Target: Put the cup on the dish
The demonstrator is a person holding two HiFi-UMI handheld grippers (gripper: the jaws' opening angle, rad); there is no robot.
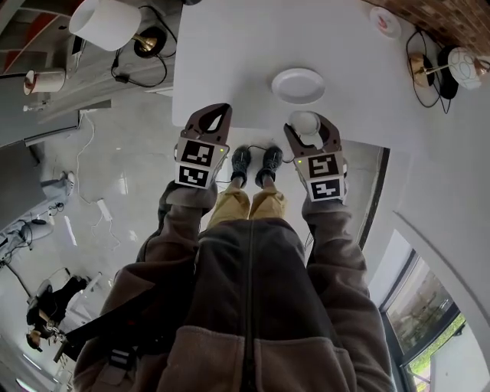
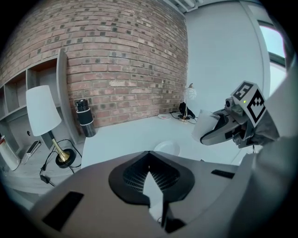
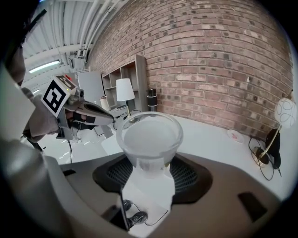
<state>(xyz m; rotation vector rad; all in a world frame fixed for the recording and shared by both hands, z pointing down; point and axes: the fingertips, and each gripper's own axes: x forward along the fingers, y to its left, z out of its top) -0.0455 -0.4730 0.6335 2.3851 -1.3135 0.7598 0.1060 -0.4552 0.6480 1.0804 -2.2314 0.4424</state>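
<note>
A white dish (image 1: 298, 85) lies on the white table (image 1: 230, 53), a little back from its front edge. My right gripper (image 1: 310, 126) is shut on a translucent white cup (image 1: 305, 122), upright, held over the table's front edge just short of the dish. In the right gripper view the cup (image 3: 150, 139) fills the middle, clamped at its base by the jaws of the right gripper (image 3: 149, 169). My left gripper (image 1: 208, 121) hangs shut and empty at the table's front edge, left of the dish. The left gripper view shows the dish (image 2: 166, 148) ahead and the cup (image 2: 205, 124) at right.
A small saucer (image 1: 384, 21) sits at the table's far right corner. A black and silver bottle (image 2: 85, 118) stands at the back left by the brick wall. A white-shaded lamp (image 1: 103, 23) is left of the table, another lamp (image 1: 463, 65) right. My shoes (image 1: 255, 164) are below.
</note>
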